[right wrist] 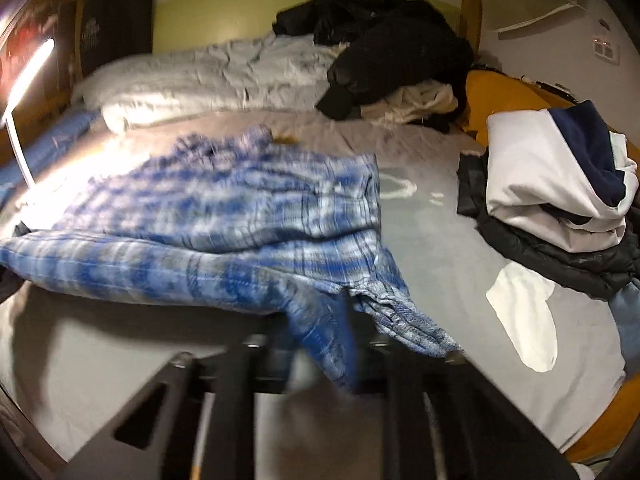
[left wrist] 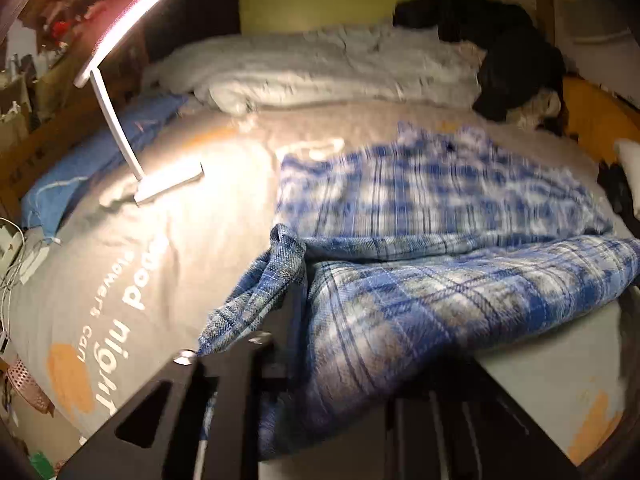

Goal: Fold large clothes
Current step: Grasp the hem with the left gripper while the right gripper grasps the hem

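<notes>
Blue plaid garment (left wrist: 420, 208) spread across the grey bedsheet (left wrist: 120, 264), near edge lifted clear of the bed and sagging between the two grippers. Left gripper (left wrist: 294, 280) clamped on the garment's left corner, right gripper (right wrist: 352, 300) clamped on its right corner — cloth bunched over both sets of jaws. White desk lamp (left wrist: 120, 92) lit at the left, pile of folded clothes (right wrist: 560, 196) well apart at the right — rumpled white blanket (right wrist: 208, 76) behind.

Plaid garment (right wrist: 224, 216) lies on the bed (right wrist: 432, 240); lamp (left wrist: 120, 92) left, clothes pile (right wrist: 560, 184) right.
</notes>
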{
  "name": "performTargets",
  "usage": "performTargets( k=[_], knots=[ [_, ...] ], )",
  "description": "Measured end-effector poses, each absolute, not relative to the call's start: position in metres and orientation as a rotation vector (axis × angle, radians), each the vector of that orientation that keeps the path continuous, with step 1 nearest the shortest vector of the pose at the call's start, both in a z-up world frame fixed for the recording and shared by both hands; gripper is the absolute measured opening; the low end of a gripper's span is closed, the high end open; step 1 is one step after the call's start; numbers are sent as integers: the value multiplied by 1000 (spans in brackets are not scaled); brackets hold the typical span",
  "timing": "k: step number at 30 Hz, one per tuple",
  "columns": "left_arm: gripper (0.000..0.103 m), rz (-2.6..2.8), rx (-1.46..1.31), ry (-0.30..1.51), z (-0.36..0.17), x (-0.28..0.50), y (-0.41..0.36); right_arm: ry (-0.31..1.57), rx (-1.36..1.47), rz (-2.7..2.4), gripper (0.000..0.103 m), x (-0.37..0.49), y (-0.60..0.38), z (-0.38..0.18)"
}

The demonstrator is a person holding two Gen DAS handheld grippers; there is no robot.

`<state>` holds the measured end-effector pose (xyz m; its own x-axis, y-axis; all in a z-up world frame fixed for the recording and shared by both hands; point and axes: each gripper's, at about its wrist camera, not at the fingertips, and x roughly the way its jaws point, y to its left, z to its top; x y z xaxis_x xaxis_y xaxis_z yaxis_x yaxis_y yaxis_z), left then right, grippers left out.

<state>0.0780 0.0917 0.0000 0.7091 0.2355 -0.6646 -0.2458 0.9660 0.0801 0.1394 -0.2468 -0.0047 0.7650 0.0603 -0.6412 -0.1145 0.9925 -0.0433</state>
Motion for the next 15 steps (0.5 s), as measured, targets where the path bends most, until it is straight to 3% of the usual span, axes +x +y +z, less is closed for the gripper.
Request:
performTargets(
  k=[3, 8, 15],
  knots=[
    [7, 268, 4, 613, 19, 72, 85, 591, -69, 84, 7, 129, -247, 8],
    [7, 288, 63, 373, 51, 45, 78, 346, -54, 75, 6, 95, -248, 38],
    [7, 265, 12, 186, 77, 13, 86, 118, -4, 116, 7, 56, -255, 68]
  ],
)
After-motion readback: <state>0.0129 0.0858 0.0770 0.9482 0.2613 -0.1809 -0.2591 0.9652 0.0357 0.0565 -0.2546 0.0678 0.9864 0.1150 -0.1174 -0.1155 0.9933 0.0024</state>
